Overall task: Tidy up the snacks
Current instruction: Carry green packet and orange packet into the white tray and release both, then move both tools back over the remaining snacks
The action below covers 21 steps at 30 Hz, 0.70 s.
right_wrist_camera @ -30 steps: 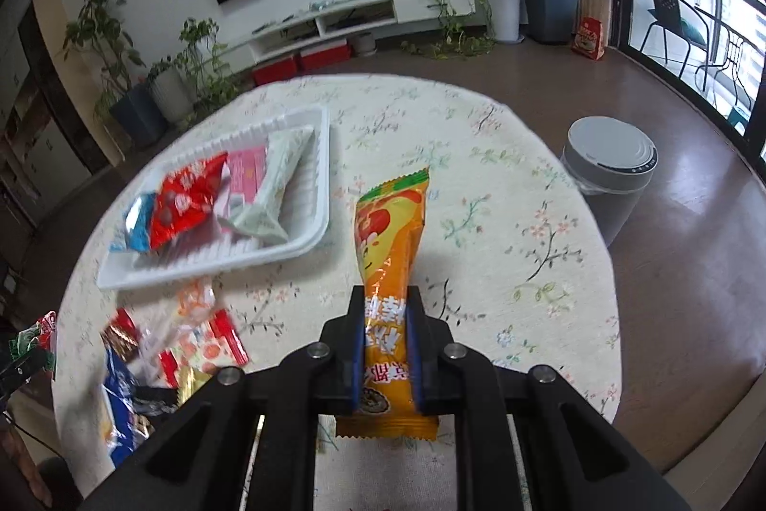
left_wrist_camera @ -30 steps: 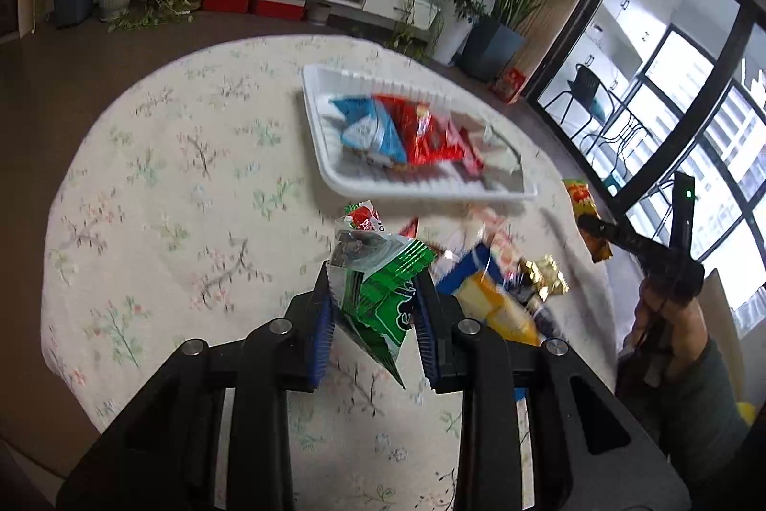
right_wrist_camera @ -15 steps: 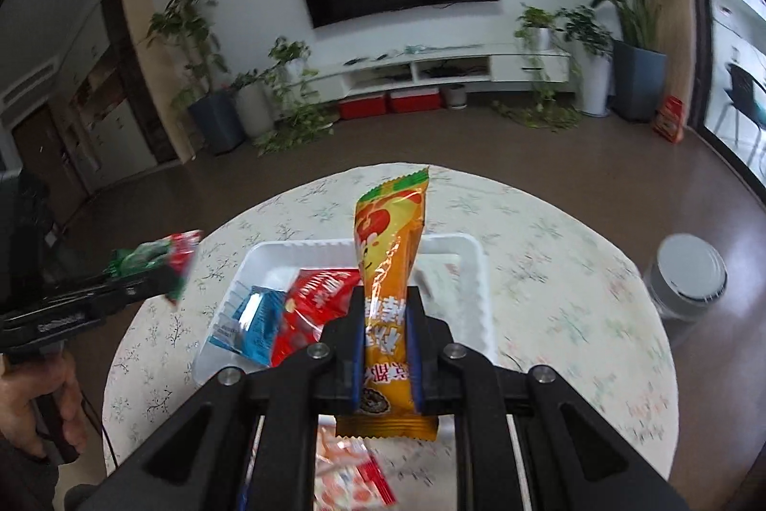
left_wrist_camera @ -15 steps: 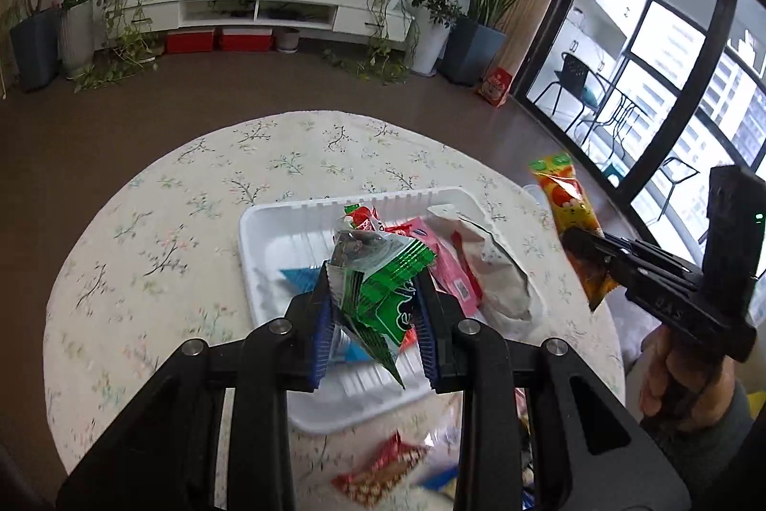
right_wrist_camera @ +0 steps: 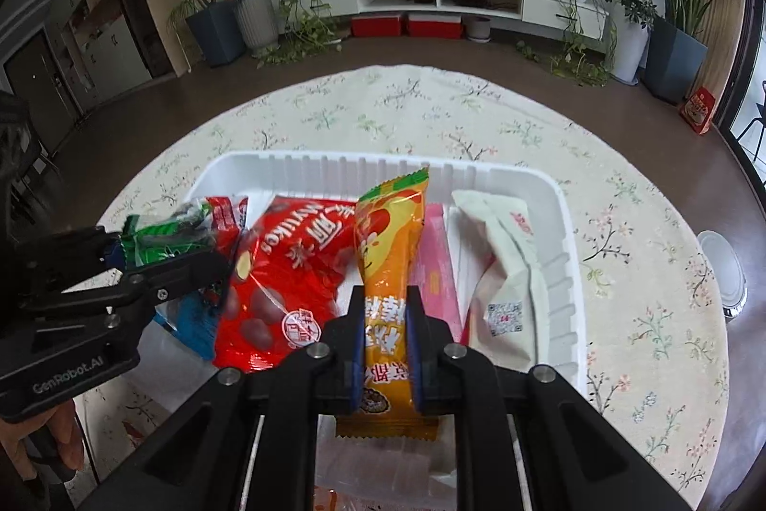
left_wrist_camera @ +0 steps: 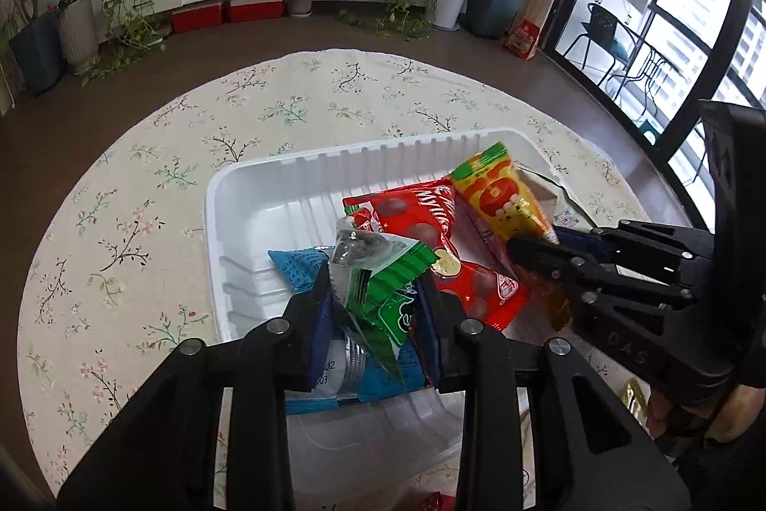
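Left tongs [left_wrist_camera: 373, 319]: now over the white tray [left_wrist_camera: 249, 195], jaws just eased slightly, green packet [left_wrist_camera: 383, 286] between the pads (release likely starting).
Right tongs [right_wrist_camera: 383, 334]: moved over the tray too, clamped on orange packet [right_wrist_camera: 390, 252].
Meaning: both packets ready to drop.

Round bench [right_wrist_camera: 478, 113] covered by a cream cloth with a floral print. A white ribbed plastic tray [right_wrist_camera: 572, 271] rests directly on the cloth, near the middle. Loose wrappers lie on the cloth at the near edge, only partly visible: one gold [left_wrist_camera: 634, 396], one red [left_wrist_camera: 433, 501].
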Motion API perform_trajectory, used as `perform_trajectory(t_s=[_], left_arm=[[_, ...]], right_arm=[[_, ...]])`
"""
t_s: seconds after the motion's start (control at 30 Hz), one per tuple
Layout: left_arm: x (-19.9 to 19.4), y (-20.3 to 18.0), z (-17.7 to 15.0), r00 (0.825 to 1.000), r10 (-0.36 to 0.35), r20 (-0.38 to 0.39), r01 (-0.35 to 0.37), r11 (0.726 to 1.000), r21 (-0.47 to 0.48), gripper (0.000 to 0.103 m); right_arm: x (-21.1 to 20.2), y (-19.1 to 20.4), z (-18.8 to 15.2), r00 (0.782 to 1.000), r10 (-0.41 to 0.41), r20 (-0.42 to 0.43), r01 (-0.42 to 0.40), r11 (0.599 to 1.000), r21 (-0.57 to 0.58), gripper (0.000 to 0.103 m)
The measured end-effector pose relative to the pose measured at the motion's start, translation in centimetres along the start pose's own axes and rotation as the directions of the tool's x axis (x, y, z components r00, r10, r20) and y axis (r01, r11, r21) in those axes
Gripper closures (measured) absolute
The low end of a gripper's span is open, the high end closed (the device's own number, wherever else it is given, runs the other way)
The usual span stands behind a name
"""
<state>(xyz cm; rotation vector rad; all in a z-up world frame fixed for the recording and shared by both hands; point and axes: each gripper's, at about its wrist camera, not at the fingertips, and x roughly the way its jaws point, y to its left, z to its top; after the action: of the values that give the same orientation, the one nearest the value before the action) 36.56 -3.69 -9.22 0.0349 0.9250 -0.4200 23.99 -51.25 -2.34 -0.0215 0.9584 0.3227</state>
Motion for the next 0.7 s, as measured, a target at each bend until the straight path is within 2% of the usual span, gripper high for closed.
perform_trajectory(t_s=[0.07, 0.13, 0.17, 0.2, 0.33, 0.4, 0.47, 0.57, 0.63, 0.7], left_arm=[[0.2, -0.1, -0.1, 1.000, 0.009, 0.003, -0.009, 1.000, 0.010, 0.070], [0.3, -0.3, -0.3, 1.000, 0.013, 0.007, -0.013, 1.000, 0.014, 0.058], [0.5, -0.4, -0.4, 1.000, 0.028, 0.007, -0.028, 0.999, 0.015, 0.045], [0.6, -0.3, -0.5, 0.999, 0.035, 0.010, -0.035, 0.999, 0.014, 0.039], [0.0, 0.2, -0.7, 0.999, 0.034, 0.020, -0.034, 0.999, 0.004, 0.037], [-0.4, 0.1, -0.7, 0.999, 0.029, 0.030, -0.030, 1.000, 0.009, 0.030], [-1.4, 0.1, -0.8, 0.999, 0.030, 0.043, -0.030, 0.999, 0.017, 0.030], [-2.7, 0.4, -0.9, 0.997, 0.034, 0.069, -0.035, 0.999, 0.009, 0.028], [-3.7, 0.5, -1.3, 0.996, 0.037, 0.086, -0.038, 0.999, 0.005, 0.024], [-5.0, 0.5, -1.8, 0.993, 0.040, 0.110, -0.040, 0.999, 0.002, 0.015]], right_arm=[[0.5, 0.0, -0.4, 1.000, -0.005, -0.007, 0.005, 1.000, -0.004, 0.087], [0.8, 0.0, -0.6, 1.000, 0.005, -0.016, -0.005, 1.000, -0.001, 0.086], [0.9, -0.1, -0.7, 1.000, 0.015, -0.021, -0.015, 1.000, 0.003, 0.084], [0.9, -0.1, -0.8, 1.000, 0.020, -0.022, -0.020, 1.000, 0.002, 0.083], [0.6, -0.1, -1.0, 1.000, 0.023, -0.017, -0.023, 1.000, 0.003, 0.079], [0.4, -0.2, -1.1, 1.000, 0.020, -0.016, -0.020, 1.000, 0.005, 0.072], [0.1, -0.3, -1.0, 1.000, 0.018, -0.008, -0.017, 1.000, 0.017, 0.059], [-0.6, -0.4, -1.1, 1.000, 0.017, 0.011, -0.017, 1.000, 0.023, 0.053], [-1.2, -0.4, -1.3, 1.000, 0.011, 0.020, -0.011, 1.000, 0.016, 0.050], [-2.0, 0.0, -1.5, 0.999, 0.003, 0.036, -0.003, 1.000, 0.003, 0.044]])
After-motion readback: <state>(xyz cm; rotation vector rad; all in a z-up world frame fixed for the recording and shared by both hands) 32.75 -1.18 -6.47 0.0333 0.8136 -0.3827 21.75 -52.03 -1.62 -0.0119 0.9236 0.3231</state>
